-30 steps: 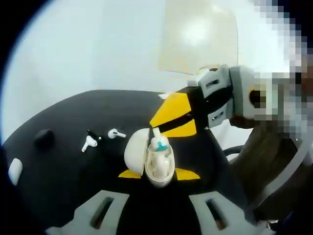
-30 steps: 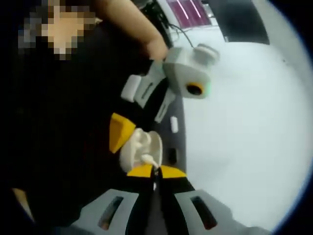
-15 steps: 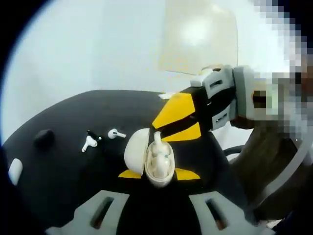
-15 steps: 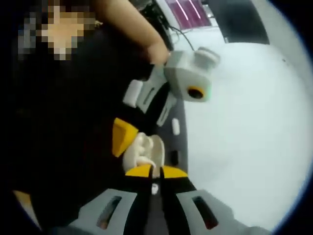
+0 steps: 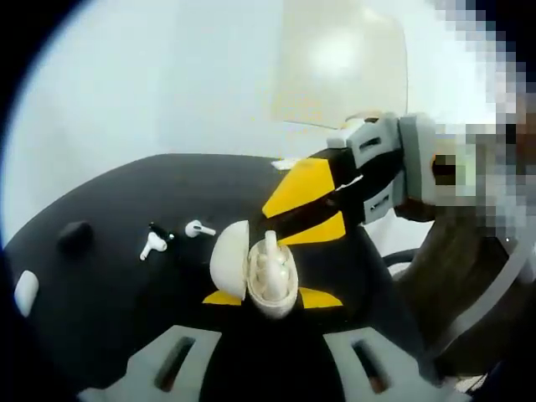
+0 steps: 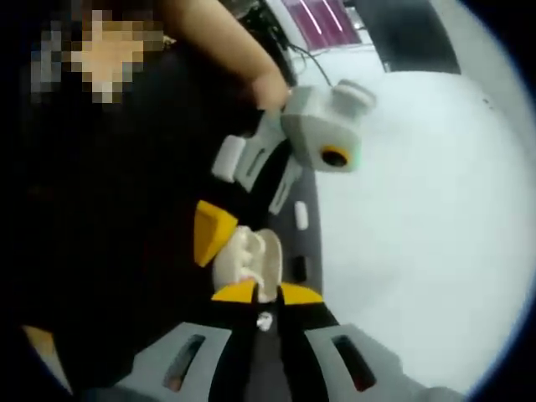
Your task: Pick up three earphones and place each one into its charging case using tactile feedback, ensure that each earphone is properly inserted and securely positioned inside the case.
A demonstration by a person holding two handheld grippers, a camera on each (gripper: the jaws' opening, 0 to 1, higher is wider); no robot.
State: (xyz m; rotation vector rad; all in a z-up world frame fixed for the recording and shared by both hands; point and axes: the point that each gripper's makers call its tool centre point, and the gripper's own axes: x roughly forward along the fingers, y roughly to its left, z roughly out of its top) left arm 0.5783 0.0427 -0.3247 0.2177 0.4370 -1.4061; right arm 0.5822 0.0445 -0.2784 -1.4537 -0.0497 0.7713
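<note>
Left gripper view: left gripper [image 5: 270, 296] clamps glossy oval charging case [image 5: 266, 280]; right gripper [image 5: 293, 219] pinches white earphone [image 5: 270, 244].

You're in what looks like an office or lab: a white table [image 6: 419, 209] under a black mat [image 5: 126, 251], with a cable [image 6: 314, 57] and a pink-lit monitor [image 6: 322, 21] at the back.

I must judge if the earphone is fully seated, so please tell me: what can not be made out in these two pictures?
- Left gripper view: how deep the earphone sits in the charging case; too small and blurred.
- Right gripper view: the case's sockets; the right gripper covers them.
- Left gripper view: the dark object on the black mat; too blurred to identify.
- Left gripper view: the white item is cut off by the edge.
</note>
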